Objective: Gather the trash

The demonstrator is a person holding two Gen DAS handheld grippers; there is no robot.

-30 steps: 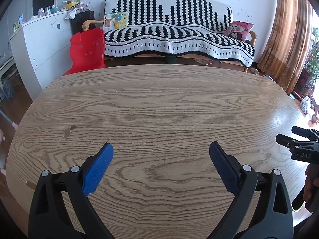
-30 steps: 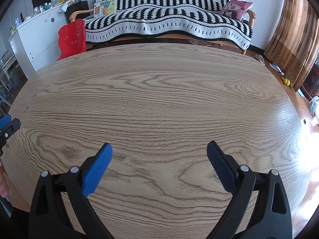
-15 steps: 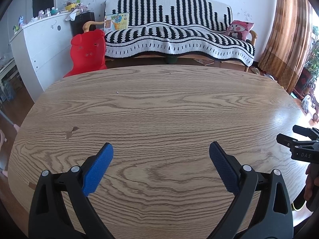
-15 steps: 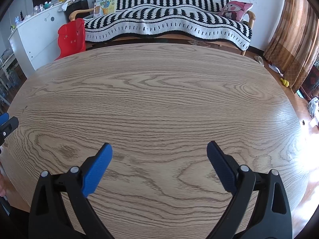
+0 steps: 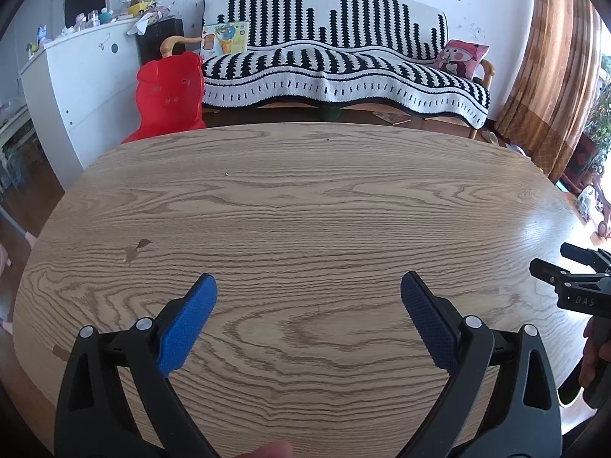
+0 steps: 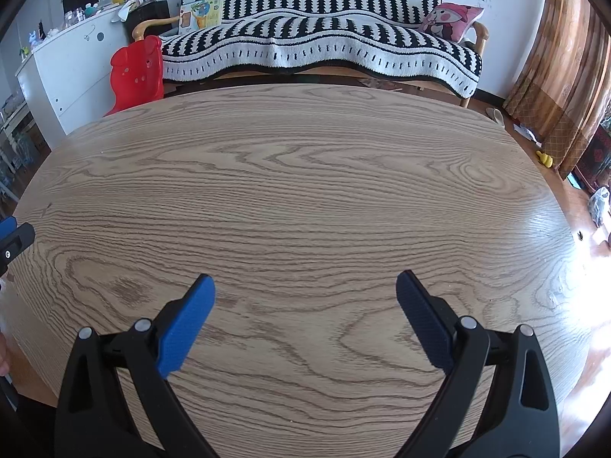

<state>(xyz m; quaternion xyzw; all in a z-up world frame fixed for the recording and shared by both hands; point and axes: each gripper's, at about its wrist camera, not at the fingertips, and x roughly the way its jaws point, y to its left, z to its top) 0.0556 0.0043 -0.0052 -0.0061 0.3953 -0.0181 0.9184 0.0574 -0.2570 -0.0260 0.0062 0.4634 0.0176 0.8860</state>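
**No trash in reach**

While both hover over the bare wooden bench (image 5: 305,210), left gripper (image 5: 308,294) and right gripper (image 6: 304,292) gape wide, holding nothing. No trash shows on it, so direction and nearer hand can't be judged.

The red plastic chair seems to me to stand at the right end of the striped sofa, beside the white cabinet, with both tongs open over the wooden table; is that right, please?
Not quite: the red plastic chair stands at the left end of the striped sofa, as both wrist views show. The rest holds: it is beside the white cabinet, and the left tongs and right tongs are open over the wooden table.
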